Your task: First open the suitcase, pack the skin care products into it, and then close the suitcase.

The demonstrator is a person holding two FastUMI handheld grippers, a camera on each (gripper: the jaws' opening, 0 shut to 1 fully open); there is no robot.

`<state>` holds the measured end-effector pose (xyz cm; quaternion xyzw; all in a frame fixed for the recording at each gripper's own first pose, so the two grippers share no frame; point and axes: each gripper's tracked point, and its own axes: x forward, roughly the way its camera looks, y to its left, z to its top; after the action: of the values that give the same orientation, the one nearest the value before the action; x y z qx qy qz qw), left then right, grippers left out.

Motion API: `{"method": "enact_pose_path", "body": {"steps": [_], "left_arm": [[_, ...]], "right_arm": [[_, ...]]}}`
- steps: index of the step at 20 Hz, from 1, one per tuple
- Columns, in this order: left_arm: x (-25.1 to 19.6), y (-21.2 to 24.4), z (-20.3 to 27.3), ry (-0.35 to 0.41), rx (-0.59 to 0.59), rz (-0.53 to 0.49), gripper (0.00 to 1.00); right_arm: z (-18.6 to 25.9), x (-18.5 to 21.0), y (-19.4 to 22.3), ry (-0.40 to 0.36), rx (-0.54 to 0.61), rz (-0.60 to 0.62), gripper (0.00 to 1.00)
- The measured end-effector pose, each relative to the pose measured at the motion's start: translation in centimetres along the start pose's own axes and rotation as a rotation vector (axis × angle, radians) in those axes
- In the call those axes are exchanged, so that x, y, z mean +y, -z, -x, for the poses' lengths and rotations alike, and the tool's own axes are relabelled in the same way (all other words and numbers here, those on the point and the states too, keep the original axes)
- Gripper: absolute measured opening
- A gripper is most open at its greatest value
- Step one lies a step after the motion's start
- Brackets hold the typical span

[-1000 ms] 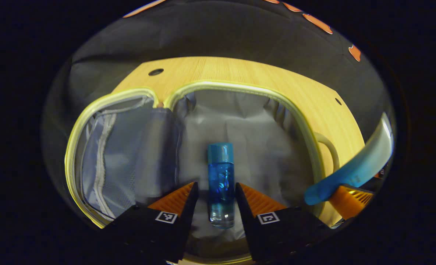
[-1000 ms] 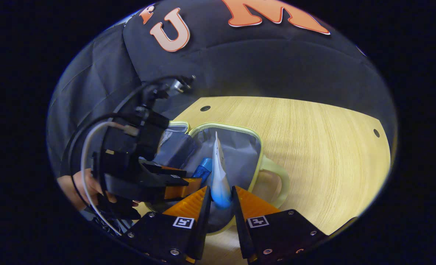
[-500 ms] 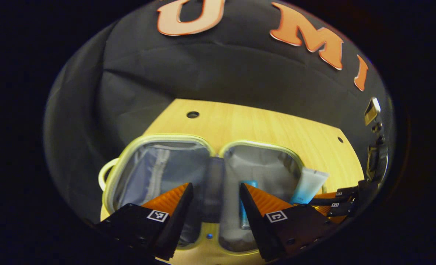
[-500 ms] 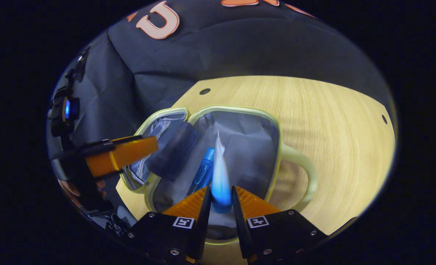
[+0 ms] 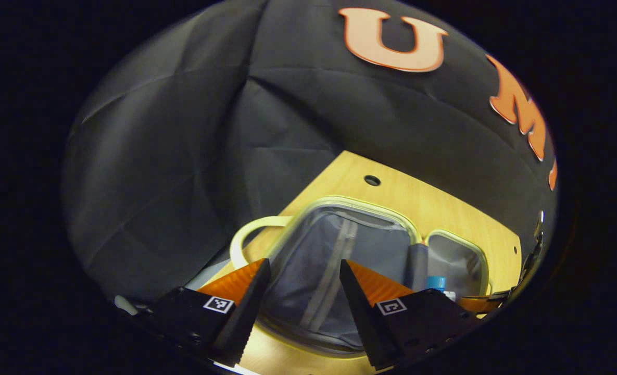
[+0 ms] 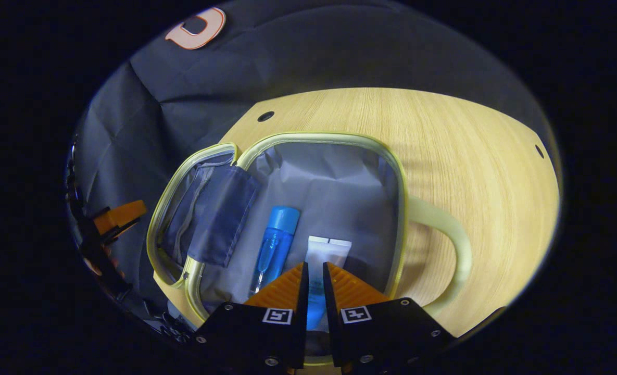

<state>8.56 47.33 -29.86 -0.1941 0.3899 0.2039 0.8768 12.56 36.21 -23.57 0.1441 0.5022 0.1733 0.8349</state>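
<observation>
Now the right tool [image 6: 313, 284] is clamped on the white-and-blue tube [image 6: 323, 260], its fingers nearly together, low over the open suitcase [image 6: 308, 143] on the counter [image 6: 469, 146]. Beside the tube, the blue bottle [image 6: 274, 245] lies flat on the grey lining. Left tool [image 5: 303, 284] hangs released, fingers wide apart, above the suitcase's lid half [image 5: 339, 245]. No lettering on the tube is legible.
</observation>
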Motion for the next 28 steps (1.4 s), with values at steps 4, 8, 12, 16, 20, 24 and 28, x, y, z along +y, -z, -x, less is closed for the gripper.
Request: {"method": "enact_pose_path", "body": {"steps": [4,8,12,16,20,24,28], "left_arm": [[4.6,-1.9,-0.8,-0.036,-0.043,0.105,0.85],[7.1,-3.0,-2.9,-0.018,-0.077,0.253,0.87],[10.2,-2.9,-4.1,-0.008,-0.047,0.397,0.87],[10.7,-1.6,-6.0,0.066,0.038,0.547,0.87],[9.3,0.5,-8.4,0.113,0.108,0.622,0.71],[10.1,1.9,-9.8,0.116,0.146,0.688,0.31],[9.9,1.6,-9.6,0.135,0.138,0.694,0.24]], "right_arm": [[1.5,-1.2,-1.9,0.033,-0.067,-0.020,0.20],[3.5,-2.5,-3.7,0.068,-0.139,-0.046,0.20],[5.5,-3.3,-4.5,0.095,-0.181,-0.045,0.20],[7.1,-3.8,-4.7,0.118,-0.216,-0.021,0.20],[9.1,-4.3,-5.0,0.135,-0.250,0.000,0.20],[11.4,-5.1,-6.5,0.166,-0.344,0.005,0.20],[13.7,-6.6,-7.8,0.183,-0.412,-0.018,0.34]]}}
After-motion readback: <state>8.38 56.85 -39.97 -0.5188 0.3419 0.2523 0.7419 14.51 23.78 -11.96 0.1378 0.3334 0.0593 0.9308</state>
